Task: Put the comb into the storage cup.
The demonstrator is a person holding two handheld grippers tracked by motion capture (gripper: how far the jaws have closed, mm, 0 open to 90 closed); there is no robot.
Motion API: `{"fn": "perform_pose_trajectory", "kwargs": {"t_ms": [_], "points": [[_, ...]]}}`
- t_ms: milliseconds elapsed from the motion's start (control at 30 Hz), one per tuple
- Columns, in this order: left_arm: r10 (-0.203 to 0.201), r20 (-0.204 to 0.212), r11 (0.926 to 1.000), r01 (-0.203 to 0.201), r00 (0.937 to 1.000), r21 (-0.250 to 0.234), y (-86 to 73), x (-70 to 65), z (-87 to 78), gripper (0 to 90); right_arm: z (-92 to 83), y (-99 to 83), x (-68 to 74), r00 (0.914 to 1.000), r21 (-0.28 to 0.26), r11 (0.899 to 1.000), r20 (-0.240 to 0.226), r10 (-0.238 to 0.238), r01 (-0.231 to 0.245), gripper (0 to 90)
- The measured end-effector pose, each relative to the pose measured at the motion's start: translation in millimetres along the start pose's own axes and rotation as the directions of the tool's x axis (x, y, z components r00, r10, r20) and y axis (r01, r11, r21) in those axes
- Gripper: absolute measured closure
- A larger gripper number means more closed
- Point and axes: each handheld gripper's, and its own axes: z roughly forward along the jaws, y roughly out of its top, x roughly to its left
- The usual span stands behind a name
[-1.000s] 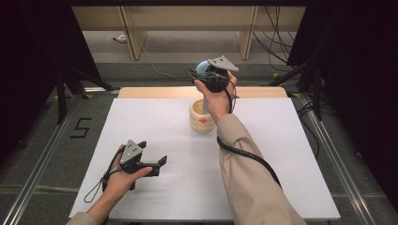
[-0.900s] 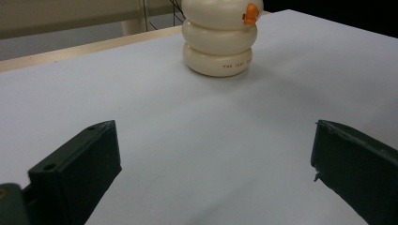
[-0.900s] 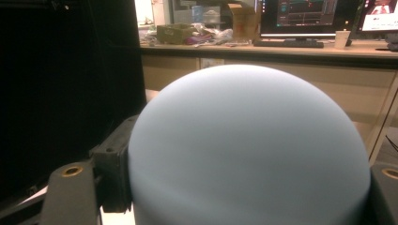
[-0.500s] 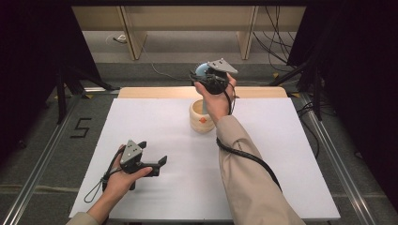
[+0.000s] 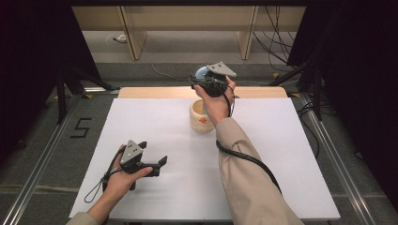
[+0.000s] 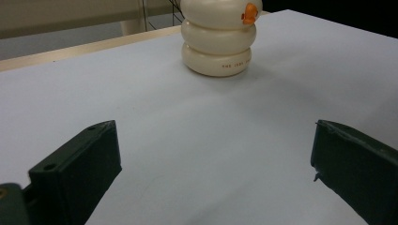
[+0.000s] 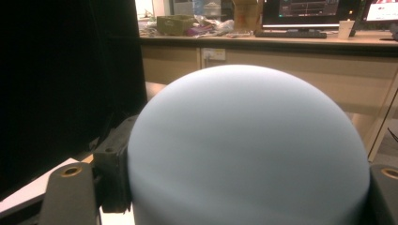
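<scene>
1. We see the right gripper raised above the far edge of the desk, and its fingers are closed on a pale blue dome (a smooth, rounded piece).
2. The dome sits between both fingers, well above the cream ringed stack.
3. The stack stands upright on the desk, below the right hand, with an orange mark on its side.
4. The left gripper rests low near the front left; its fingers are wide open and hold nothing.
</scene>
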Motion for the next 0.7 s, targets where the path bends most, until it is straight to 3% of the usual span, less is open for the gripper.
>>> {"fn": "perform_pose_trajectory", "kwargs": {"t_ms": [700], "points": [[0.003,0.002,1.0000,-0.003,1.0000,0.003,-0.7,-1.3,0.7,1.4,0.0,-14.2,-1.6,1.0000,0.022,1.000,0.002,-0.003,0.003,25.5]]}}
